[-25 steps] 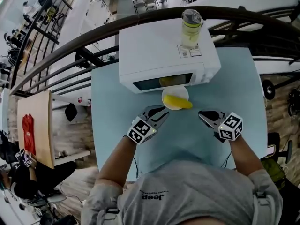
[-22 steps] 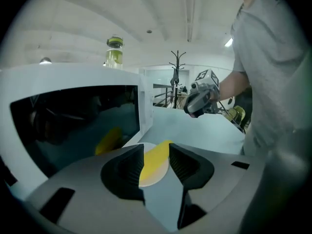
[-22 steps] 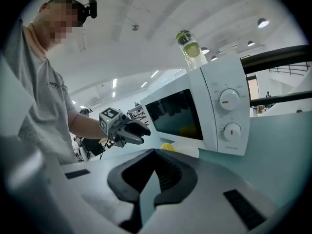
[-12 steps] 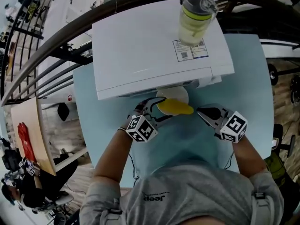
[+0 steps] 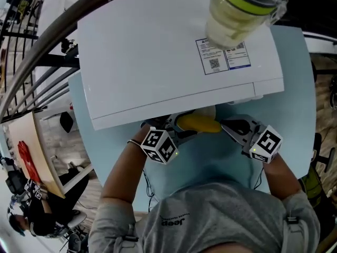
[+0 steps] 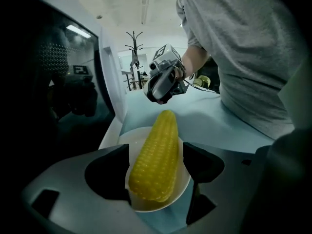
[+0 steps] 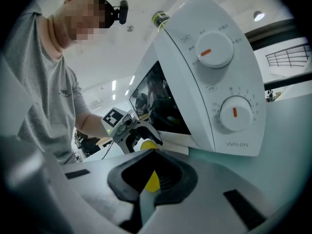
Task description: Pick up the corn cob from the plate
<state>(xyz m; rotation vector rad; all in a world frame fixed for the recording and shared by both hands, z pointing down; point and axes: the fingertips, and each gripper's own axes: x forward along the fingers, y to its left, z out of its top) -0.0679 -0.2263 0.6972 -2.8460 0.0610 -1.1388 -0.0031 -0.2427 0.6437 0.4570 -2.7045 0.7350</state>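
Observation:
A yellow corn cob [image 6: 156, 162] lies on a small white plate [image 6: 184, 185] on the pale blue table, just in front of the microwave. In the head view the corn cob [image 5: 200, 123] shows below the microwave's front edge, and the plate is mostly hidden. My left gripper [image 6: 156, 165] straddles the near end of the cob; its jaws are opening, one on each side, with the pads not pressing on it. My right gripper [image 5: 235, 127] hovers just right of the cob, pointing at it, jaws closed together with nothing in them. Through them a sliver of yellow corn [image 7: 153, 182] shows.
A white microwave [image 5: 158, 51] fills the back of the table, with a lidded bottle [image 5: 239, 12] on top. Its dark door [image 6: 53, 96] stands close on the left of the left gripper; its dials [image 7: 214, 50] face the right gripper. Railings lie beyond the table.
My left gripper moved forward and down to the plate, rolled, and opened around the corn. The right gripper drifted closer to the plate. The head view leaned over the microwave.

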